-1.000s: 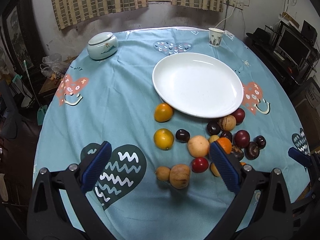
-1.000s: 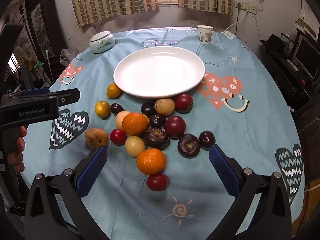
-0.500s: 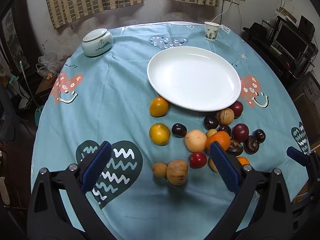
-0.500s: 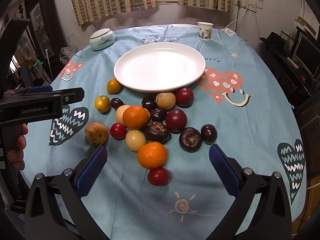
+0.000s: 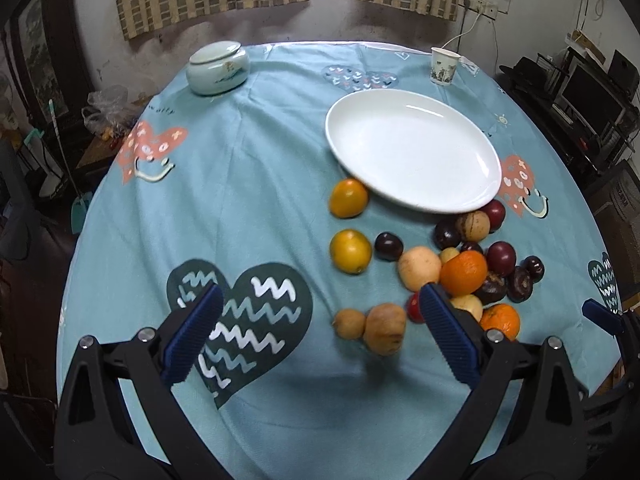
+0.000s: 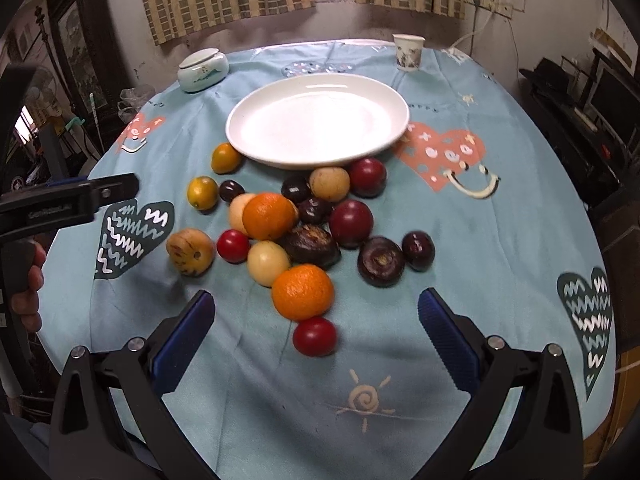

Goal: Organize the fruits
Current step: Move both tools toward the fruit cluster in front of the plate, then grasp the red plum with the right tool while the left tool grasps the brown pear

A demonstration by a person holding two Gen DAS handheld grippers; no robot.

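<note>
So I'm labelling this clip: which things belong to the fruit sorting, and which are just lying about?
Job: fruit pile, white plate, left gripper, right gripper, both open and empty.
Lying about: lidded jar, paper cup.

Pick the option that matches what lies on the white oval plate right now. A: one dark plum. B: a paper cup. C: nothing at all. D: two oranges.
C: the white oval plate is bare in both views, while the orange citrus fruit, the small red fruit and the rest of the pile sit on the blue tablecloth in front of it.
</note>
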